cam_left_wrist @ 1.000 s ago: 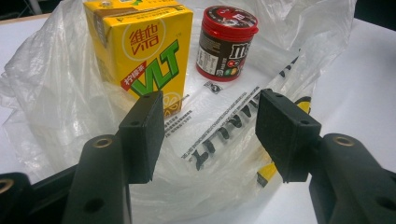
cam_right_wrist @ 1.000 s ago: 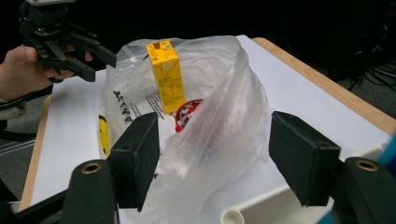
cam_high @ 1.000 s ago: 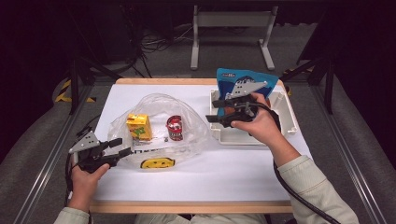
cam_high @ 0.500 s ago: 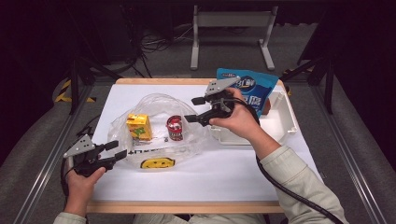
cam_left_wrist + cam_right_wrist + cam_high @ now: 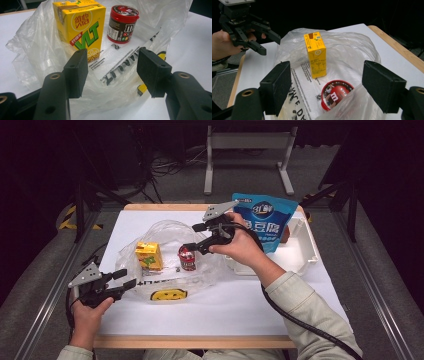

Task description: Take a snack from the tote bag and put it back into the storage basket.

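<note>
A clear plastic bag (image 5: 165, 232) with black print lies on the white table. In its mouth stand a yellow VLT drink carton (image 5: 149, 256) and a red M&M's can (image 5: 187, 258). My right gripper (image 5: 192, 237) hovers open just above the can and touches nothing. In the right gripper view the can (image 5: 334, 96) sits between the spread jaws, with the carton (image 5: 315, 55) behind it. My left gripper (image 5: 126, 278) is open at the bag's near left edge. In the left gripper view its jaws straddle the bag's rim (image 5: 120, 67), facing the carton (image 5: 80, 27) and the can (image 5: 122, 23).
A blue pouch (image 5: 265, 220) leans upright in a white tray (image 5: 300, 255) at the table's right, behind my right hand. A yellow smiley (image 5: 167, 295) is printed on the bag's near side. Bare white table spreads in front of the bag.
My right gripper has left the tray and swung left over the bag to hang above the red can. The left gripper has hardly shifted.
</note>
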Motion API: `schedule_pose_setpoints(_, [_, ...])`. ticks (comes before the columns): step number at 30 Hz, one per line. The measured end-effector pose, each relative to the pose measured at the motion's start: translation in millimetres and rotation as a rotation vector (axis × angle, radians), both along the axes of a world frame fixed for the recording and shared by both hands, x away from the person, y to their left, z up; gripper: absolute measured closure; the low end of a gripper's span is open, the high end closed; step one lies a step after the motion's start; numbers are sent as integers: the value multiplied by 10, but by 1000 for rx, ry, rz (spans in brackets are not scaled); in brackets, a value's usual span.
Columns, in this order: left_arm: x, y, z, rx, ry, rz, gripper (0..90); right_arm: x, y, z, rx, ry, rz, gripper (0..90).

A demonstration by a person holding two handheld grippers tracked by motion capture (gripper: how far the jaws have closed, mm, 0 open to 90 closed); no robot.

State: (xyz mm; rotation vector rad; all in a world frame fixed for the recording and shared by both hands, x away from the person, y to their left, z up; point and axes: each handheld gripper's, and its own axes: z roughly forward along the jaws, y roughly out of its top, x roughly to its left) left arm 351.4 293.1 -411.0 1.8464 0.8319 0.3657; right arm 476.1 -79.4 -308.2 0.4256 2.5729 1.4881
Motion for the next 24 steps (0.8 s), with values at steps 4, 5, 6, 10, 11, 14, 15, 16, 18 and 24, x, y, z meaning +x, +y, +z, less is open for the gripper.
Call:
schedule_pose_setpoints(4, [34,-26,2,-4,2,-5,425,29,94,-13,-3,0,3,219])
schedule_pose_setpoints(5, [38,-28,1,-8,3,-4,425,44,135,-18,-9,-1,5,212])
schedule_pose_setpoints(6, [47,-25,2,-3,-2,-7,424,53,163,-22,-16,2,7,208])
schedule_pose_setpoints(10, [56,-26,5,-8,0,-8,424,73,247,-32,-29,-4,15,201])
schedule_pose_setpoints(11, [62,-28,6,-9,-3,-9,424,78,274,-37,-29,-4,16,199])
schedule_pose_setpoints(14, [73,-35,7,-12,-4,-8,423,88,353,-59,-39,1,26,194])
schedule_pose_setpoints(15, [78,-33,8,-8,-7,-8,421,93,392,-71,-49,7,30,193])
schedule_pose_setpoints(16, [78,-36,7,-10,-3,-3,419,96,417,-77,-53,10,33,192])
schedule_pose_setpoints(18, [83,-35,6,-11,-3,-1,414,104,457,-89,-60,11,37,191])
schedule_pose_setpoints(24, [84,-30,6,-16,-4,7,398,137,550,-115,-66,13,47,183])
